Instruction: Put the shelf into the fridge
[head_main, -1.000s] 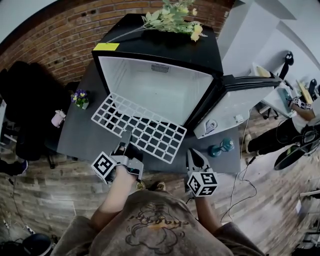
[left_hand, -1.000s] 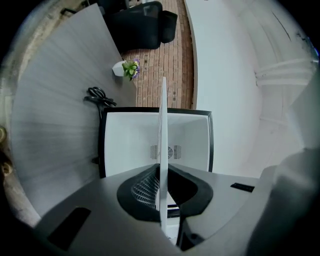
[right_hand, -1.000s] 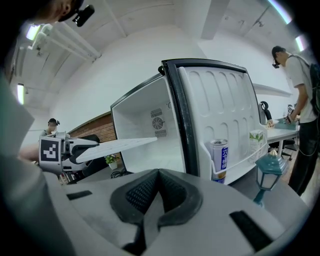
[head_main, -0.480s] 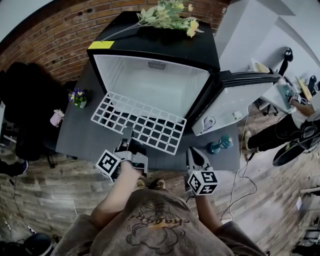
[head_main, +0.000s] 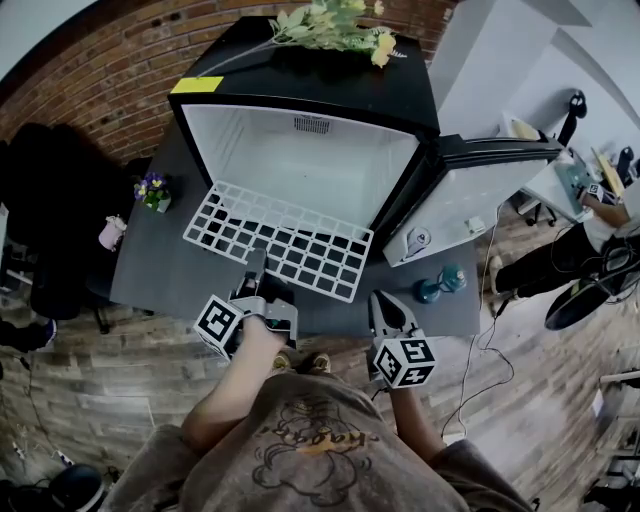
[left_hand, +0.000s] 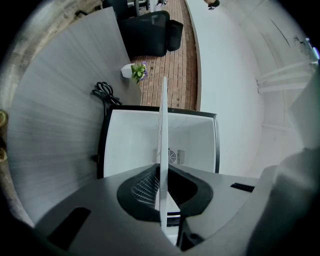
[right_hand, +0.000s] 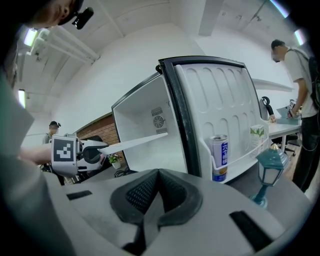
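Shelf (head_main: 285, 243), a white wire grid, sits clamped by its near edge in the left tool (head_main: 256, 264), whose jaws are pressed together on it. In the left gripper view the shelf appears edge-on, a thin white line running straight ahead from between the jaws. It stretches forward from that tool, and its far edge reaches the open mouth of the fridge (head_main: 300, 165), which stands directly ahead on the dark tabletop (head_main: 160, 275). The right tool (head_main: 386, 306) hangs beside the left tool, on its right and apart from it, with its jaws closed together on nothing. From this tool the shelf lies ahead and to the left. The fridge door (head_main: 470, 205) stands swung open ahead and to the right.
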